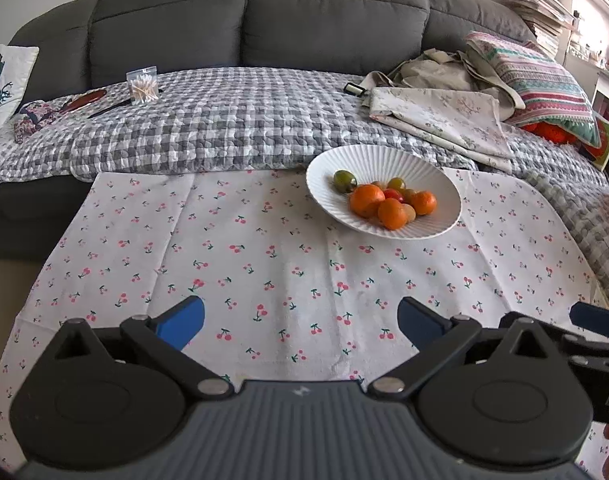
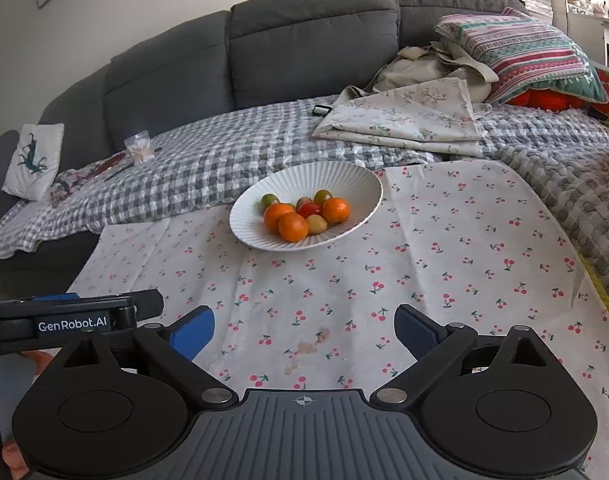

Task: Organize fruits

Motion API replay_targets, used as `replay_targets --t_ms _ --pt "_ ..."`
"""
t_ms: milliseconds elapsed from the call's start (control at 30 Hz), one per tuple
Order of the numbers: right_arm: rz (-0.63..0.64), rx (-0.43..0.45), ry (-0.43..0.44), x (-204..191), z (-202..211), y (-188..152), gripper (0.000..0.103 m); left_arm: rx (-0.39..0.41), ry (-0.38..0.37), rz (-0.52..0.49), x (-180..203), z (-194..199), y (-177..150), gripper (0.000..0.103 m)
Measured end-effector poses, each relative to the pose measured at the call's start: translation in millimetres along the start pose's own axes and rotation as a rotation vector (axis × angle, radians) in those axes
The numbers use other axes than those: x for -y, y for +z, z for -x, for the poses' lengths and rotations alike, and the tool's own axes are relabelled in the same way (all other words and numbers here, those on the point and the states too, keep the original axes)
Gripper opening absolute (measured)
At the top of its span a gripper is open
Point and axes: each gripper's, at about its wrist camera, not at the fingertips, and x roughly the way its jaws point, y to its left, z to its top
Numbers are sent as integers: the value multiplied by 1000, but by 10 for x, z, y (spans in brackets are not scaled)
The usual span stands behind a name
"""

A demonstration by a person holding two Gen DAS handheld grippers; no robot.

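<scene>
A white ribbed plate (image 1: 432, 172) (image 2: 344, 178) stands at the far edge of the cherry-print cloth (image 1: 264, 264) (image 2: 464, 240). It holds three oranges (image 1: 366, 200) (image 2: 293, 227), a red cherry tomato (image 1: 393, 195) (image 2: 308, 209) and several small green and yellowish fruits (image 1: 344, 181) (image 2: 270, 200). My left gripper (image 1: 300, 320) is open and empty, low over the near cloth. My right gripper (image 2: 304, 326) is open and empty, beside the left one, which shows at the left edge of the right wrist view (image 2: 76, 316).
A grey sofa (image 1: 264, 20) with a checked quilt (image 1: 232, 120) lies behind the cloth. Folded floral fabric (image 1: 436, 116), a striped pillow (image 1: 544, 76), a cotton swab box (image 1: 142, 86) and a small white cushion (image 1: 2, 80) lie on it. Brown stains (image 2: 308, 346) mark the cloth.
</scene>
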Motion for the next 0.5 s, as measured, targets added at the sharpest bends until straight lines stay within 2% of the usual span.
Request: replay_targets --t_ms 500 --pt "23 5 -15 -34 2 -9 99 -8 -9 -11 18 -15 -5 102"
